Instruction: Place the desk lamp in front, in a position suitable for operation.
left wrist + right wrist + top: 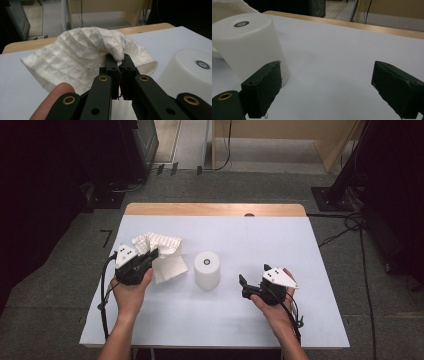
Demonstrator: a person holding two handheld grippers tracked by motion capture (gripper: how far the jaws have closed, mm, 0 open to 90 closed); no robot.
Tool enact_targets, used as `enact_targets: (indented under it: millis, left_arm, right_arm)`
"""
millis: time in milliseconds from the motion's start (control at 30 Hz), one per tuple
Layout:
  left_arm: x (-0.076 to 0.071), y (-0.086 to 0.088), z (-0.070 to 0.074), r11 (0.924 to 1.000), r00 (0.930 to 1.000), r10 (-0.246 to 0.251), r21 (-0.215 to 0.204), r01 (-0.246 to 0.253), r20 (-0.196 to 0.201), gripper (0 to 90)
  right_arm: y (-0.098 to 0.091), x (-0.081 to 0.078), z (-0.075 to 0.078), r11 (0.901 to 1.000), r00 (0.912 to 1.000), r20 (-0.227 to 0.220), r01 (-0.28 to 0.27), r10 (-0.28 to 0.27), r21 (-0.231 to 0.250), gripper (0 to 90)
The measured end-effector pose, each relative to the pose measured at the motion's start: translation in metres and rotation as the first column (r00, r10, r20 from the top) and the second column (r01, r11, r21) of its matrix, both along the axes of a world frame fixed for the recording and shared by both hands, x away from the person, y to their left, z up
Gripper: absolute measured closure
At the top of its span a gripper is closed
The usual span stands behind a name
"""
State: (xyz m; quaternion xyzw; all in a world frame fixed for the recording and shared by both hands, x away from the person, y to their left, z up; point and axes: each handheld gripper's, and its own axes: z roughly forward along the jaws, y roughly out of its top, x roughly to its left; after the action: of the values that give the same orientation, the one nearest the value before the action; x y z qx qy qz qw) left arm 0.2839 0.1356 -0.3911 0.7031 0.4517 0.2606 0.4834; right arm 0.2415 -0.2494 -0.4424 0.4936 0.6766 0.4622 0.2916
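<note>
A white waffle-textured cloth (162, 251) lies on the table's left side, and one bunched corner of it is lifted. My left gripper (150, 256) is shut on that corner; in the left gripper view the cloth (82, 57) drapes down and away from the pinched fold at my left gripper (119, 65). A white upright cylinder (207, 270) with a dark ring on its top stands mid-table, also seen as the cylinder (190, 72) and the cylinder (249, 45). My right gripper (246, 285) is open to the right of it, nothing between its jaws (324, 87).
The table has a light grey-white top (250, 245) with a wooden strip (215, 209) along its far edge. Cables trail from both grippers over the near edge. Dark equipment and stands are on the floor around the table.
</note>
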Motion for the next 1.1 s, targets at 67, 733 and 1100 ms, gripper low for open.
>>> enact_targets:
  millis: [67,733,1100]
  left_arm:
    - [-0.006,0.001,-0.004,0.9994,0.9997,0.021,0.027,-0.021,0.01,88.6]
    - [0.027,0.003,-0.075,0.9796,0.9716,0.158,0.152,-0.131,-0.177,12.1]
    - [0.045,-0.014,-0.096,0.9598,0.9245,0.212,0.246,-0.136,-0.317,36.1]
  right_arm:
    - [0.0,0.001,-0.001,1.0,1.0,-0.007,0.006,-0.006,0.005,9.2]
    - [0.0,0.001,-0.007,0.9999,0.9997,-0.019,0.013,-0.014,-0.008,9.2]
    - [0.004,0.001,-0.011,0.9998,0.9996,-0.027,0.012,-0.013,-0.017,9.1]
